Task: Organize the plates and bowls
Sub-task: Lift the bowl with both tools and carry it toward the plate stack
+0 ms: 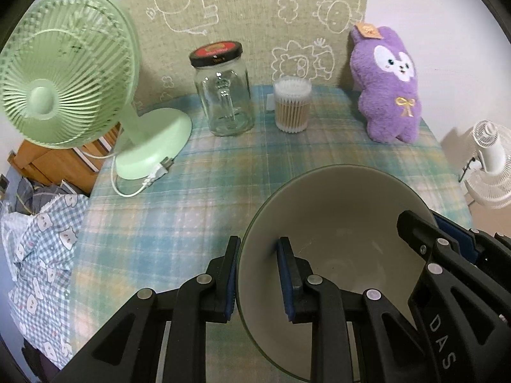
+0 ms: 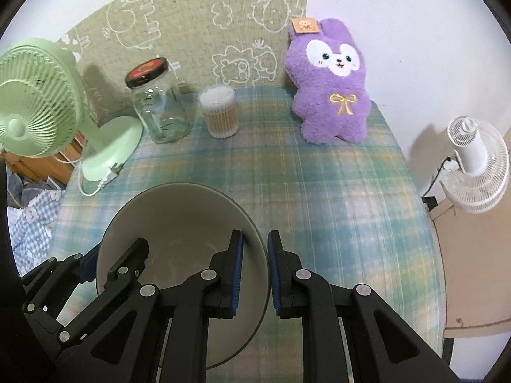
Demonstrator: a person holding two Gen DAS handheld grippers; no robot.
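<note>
One grey bowl with a pale inside is held between both grippers above the plaid tablecloth. In the left wrist view my left gripper is shut on the bowl's left rim, one pad outside the wall and one inside. My right gripper clamps the opposite rim at the right. In the right wrist view the right gripper pinches the bowl's right rim, and the left gripper holds the left rim. No plates show.
Along the back stand a green desk fan, a lidded glass jar, a tub of cotton swabs and a purple plush rabbit. A white fan stands off the table's right edge. Checked fabric lies left.
</note>
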